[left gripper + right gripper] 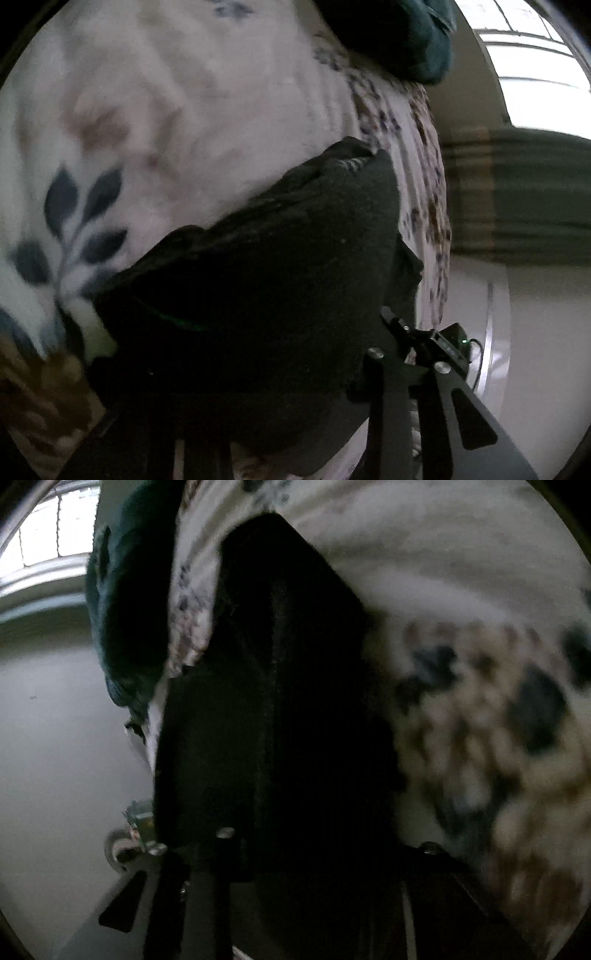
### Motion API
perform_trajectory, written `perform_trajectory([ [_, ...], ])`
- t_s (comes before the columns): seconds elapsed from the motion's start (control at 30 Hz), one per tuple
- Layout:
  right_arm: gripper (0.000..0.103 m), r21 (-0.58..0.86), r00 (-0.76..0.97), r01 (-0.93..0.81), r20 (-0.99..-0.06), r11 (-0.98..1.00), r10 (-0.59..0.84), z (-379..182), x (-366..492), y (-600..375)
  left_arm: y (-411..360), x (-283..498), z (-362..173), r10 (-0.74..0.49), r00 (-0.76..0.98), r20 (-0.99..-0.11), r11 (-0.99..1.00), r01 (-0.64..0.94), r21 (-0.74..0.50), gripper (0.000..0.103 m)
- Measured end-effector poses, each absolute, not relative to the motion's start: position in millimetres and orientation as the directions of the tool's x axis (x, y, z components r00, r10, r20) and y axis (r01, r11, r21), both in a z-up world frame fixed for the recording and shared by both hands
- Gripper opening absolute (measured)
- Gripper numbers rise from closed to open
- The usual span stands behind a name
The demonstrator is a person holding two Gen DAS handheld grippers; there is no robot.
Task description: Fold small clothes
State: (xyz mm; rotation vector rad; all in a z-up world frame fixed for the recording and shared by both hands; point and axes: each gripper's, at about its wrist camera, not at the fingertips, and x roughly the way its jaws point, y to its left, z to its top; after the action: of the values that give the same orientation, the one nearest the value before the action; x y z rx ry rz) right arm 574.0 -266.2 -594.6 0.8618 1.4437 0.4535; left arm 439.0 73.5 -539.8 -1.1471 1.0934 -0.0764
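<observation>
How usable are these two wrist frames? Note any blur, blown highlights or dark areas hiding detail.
Left wrist view: the floral bedspread is smeared by motion blur, the window is blown out, and the dark garment is underexposed though its edges read. Right wrist view: heavier blur on the bedspread print, the garment is almost featureless black and hides the fingers; fisheye bending and vignetted corners in both.

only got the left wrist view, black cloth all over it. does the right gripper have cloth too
Observer: Yes. In the right wrist view the black cloth drapes over the right gripper. Its tips are hidden, so I cannot tell if it grips.
Operator: whats right of the cloth there
Observer: Bedding with blurred blue and brown blotches.
Operator: and left of it
Observer: A teal cloth, with a thin strip of bedding between.
</observation>
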Motion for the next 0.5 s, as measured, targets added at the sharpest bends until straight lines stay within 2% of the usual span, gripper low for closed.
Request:
perform_trajectory([
  [0.13, 0.023, 0.749, 0.190, 0.282, -0.656, 0.600, 0.730, -569.3, 531.8, -267.4, 86.6, 447.9, -517.1, -0.599, 0.455, -0.658, 0.529, -0.391, -0.753, 0.029],
  [0.27, 0.023, 0.742, 0.259, 0.389, -0.657, 0.546, 0.708, -539.8, 445.3, -266.7, 103.1, 456.7, -498.9, -0.659, 0.362, -0.659, 0.586, -0.302, -0.752, 0.028],
  [0.4, 0.023, 0.678, 0.302, 0.457, -0.727, 0.576, 0.616, -506.4, 334.2, -254.4, 96.0, 440.9, -502.0, -0.720, 0.190, -0.668, 0.635, -0.209, -0.744, 0.028],
  [0.5, 0.024, 0.620, 0.271, 0.539, -0.769, 0.571, 0.579, -509.5, 260.4, -235.7, 82.8, 420.5, -524.9, -0.673, 0.072, -0.736, 0.722, -0.152, -0.675, 0.038],
])
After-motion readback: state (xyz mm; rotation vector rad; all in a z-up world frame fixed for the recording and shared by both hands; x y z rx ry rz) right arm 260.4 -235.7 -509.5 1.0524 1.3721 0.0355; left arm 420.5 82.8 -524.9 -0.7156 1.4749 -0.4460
